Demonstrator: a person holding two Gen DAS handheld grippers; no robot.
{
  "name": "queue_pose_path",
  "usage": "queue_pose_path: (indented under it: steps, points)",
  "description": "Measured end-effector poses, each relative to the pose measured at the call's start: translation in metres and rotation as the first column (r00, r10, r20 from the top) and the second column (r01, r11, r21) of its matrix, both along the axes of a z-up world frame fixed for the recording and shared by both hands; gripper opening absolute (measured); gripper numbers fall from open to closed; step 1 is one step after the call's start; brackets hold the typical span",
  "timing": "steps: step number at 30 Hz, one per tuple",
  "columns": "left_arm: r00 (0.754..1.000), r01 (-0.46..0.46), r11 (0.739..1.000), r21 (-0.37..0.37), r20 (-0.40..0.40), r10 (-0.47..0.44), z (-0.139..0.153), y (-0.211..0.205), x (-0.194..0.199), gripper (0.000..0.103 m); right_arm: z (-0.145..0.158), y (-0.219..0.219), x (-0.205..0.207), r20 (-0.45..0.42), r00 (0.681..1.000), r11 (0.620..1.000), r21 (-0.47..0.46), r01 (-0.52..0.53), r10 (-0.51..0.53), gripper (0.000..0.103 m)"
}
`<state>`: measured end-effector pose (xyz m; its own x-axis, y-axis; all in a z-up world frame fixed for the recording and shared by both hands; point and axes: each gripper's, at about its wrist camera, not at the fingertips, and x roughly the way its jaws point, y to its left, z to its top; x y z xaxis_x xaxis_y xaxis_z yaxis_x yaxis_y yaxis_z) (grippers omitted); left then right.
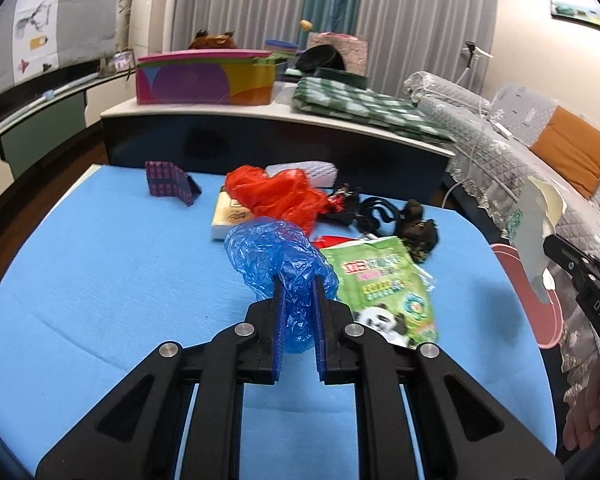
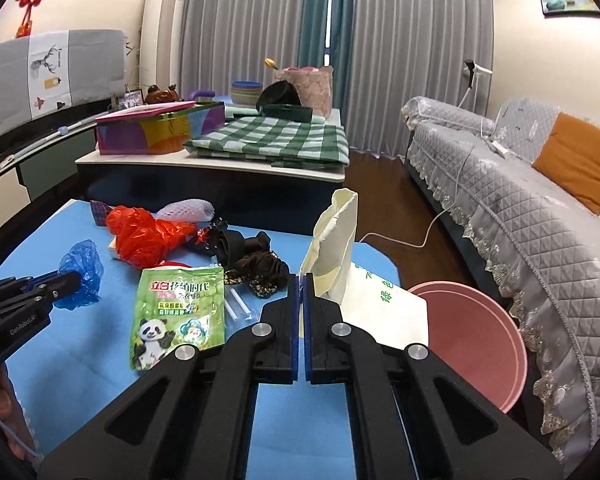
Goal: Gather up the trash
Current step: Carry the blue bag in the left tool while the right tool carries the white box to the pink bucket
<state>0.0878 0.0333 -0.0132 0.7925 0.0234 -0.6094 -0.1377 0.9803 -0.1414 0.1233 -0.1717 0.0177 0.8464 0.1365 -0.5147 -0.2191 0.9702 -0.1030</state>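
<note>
**A:** How far along do you reckon you are?

**B:** Early, I'd judge. Your left gripper [image 1: 297,286] has its jaws closed on the crumpled blue plastic bag [image 1: 276,256], which sits between the pads at the middle of the blue-covered desk [image 1: 100,272]. Whether it's lifted clear of the desk I cannot tell. Nothing shows inside the round pink plastic basin [image 2: 476,336] beyond the desk's right edge, though part of its floor is hidden.

**A:** And what's left?

**B:** Going rightwards from your blue bag: the crumpled red plastic bag [image 2: 144,236] behind it, the flat green panda-print pouch [image 2: 178,312] and two short white tubes [image 2: 238,306] just beside the pouch. All lie loose on the desk.

**A:** My right side?

**B:** Your right gripper [image 2: 302,280] has its jaws nearly touching, pinching the edge of the cream paper bag with green lettering [image 2: 336,256]. It's held at the desk's right edge, next to the basin.

**A:** Which way does it point?

**B:** Long axis near upright, torn mouth upward, leaning a little. The blue bag is a wad with no clear axis, bulging away from your jaws
</note>
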Motion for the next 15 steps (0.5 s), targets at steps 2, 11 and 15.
queue_pose_path:
  steps: [2,11,15]
  points:
    - [1.000,0.011,1.000,0.002,0.012,-0.011,0.004,-0.004,-0.004,0.012,0.005,-0.006,-0.008,0.013,1.000,1.000,0.001,0.003,-0.003,0.002]
    - [0.997,0.061,0.998,0.014,0.049,-0.061,0.017,-0.029,-0.016,0.012,0.018,-0.033,-0.028,0.034,0.999,1.000,0.019,0.020,-0.021,0.002]
    - [0.995,0.086,0.996,0.002,0.057,-0.086,0.022,-0.041,-0.017,0.012,0.025,-0.053,-0.036,0.048,0.998,0.998,0.032,0.045,-0.047,0.002]
